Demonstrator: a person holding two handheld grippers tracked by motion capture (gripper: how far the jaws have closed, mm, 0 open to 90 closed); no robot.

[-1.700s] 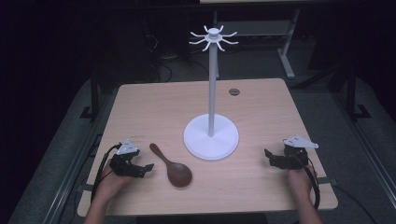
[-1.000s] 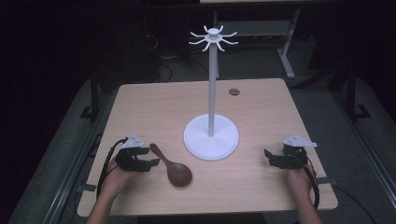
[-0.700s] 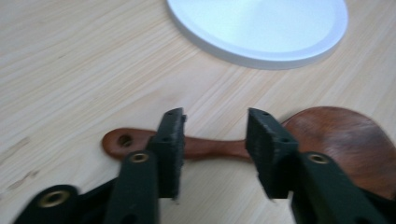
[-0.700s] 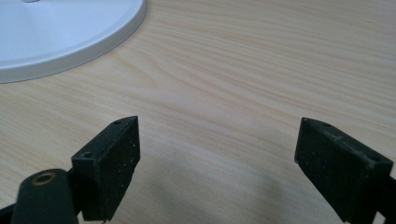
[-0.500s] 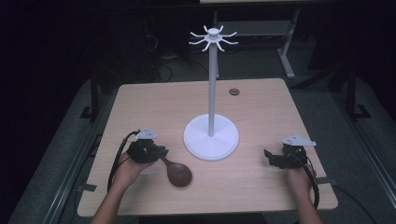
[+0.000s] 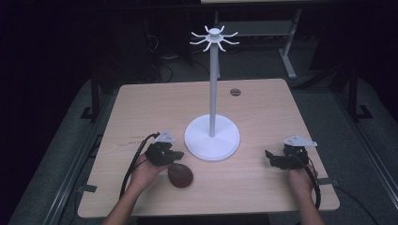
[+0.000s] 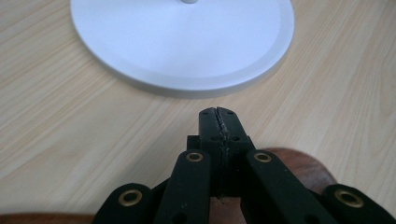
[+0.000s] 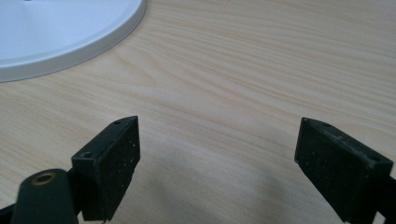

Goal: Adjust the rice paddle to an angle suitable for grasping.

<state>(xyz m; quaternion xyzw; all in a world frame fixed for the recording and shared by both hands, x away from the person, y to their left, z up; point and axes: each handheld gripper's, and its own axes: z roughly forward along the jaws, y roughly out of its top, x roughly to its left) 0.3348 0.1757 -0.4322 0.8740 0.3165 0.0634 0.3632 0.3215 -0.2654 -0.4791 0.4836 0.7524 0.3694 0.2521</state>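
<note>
A dark wooden spoon (image 6: 180, 176) lies near the table's front left, its bowl (image 7: 303, 165) showing under and to the right of my left gripper's jaws. My left gripper (image 6: 174, 155) sits low over the spoon's handle and hides it, pointing at the white stand's base (image 7: 187, 42). Its jaws have just been closing and now stand shut: the pads (image 7: 217, 122) meet along a thin seam with nothing seen between them. My right gripper (image 6: 270, 157) rests open at the front right, and bare wood shows between its pads (image 8: 114, 163).
The white stand (image 6: 212, 138) has a round base mid-table, a tall thin pole and a ring of hooks (image 6: 214, 37) on top. A small dark disc (image 6: 235, 92) is set into the far part of the table (image 6: 141, 112). Dark floor surrounds it.
My left gripper slid right along the table onto the spoon's handle and its jaws came together. The spoon's bowl has stayed put. The right gripper has not moved.
</note>
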